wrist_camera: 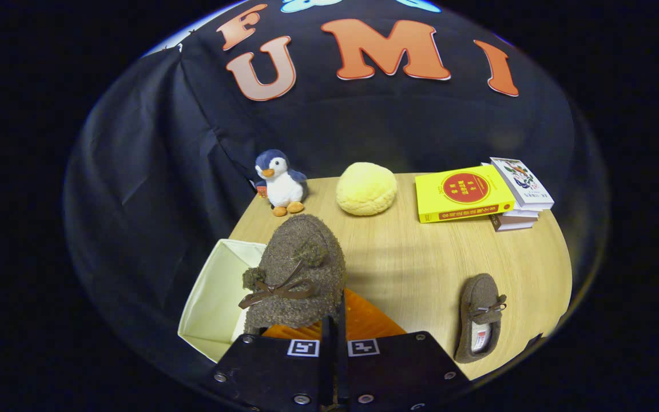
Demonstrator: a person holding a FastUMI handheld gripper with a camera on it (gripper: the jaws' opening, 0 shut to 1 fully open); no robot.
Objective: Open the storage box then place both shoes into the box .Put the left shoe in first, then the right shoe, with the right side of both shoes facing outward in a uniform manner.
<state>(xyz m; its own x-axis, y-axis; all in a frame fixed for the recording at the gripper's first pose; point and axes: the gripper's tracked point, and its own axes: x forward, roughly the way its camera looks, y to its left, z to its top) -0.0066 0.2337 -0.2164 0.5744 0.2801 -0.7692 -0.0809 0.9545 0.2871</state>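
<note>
My gripper [334, 320] is shut on a brown fuzzy shoe [298, 269] with a brown bow, held up with its toe pointing away from me. The shoe hangs over the right edge of an open cream storage box [215, 297], whose pale inside shows to the left of the fingers. An orange ribbed surface [364, 320], perhaps the box's lid, lies under the shoe and just right of the box. A second matching brown shoe [481, 317] lies on the wooden table [421, 263] to the right of the fingers, its opening facing up.
At the table's back stand a plush penguin [280, 182], a round yellow cushion [366, 188] and a stack of books [481, 194] with a yellow one on top. Black cloth walls surround the table.
</note>
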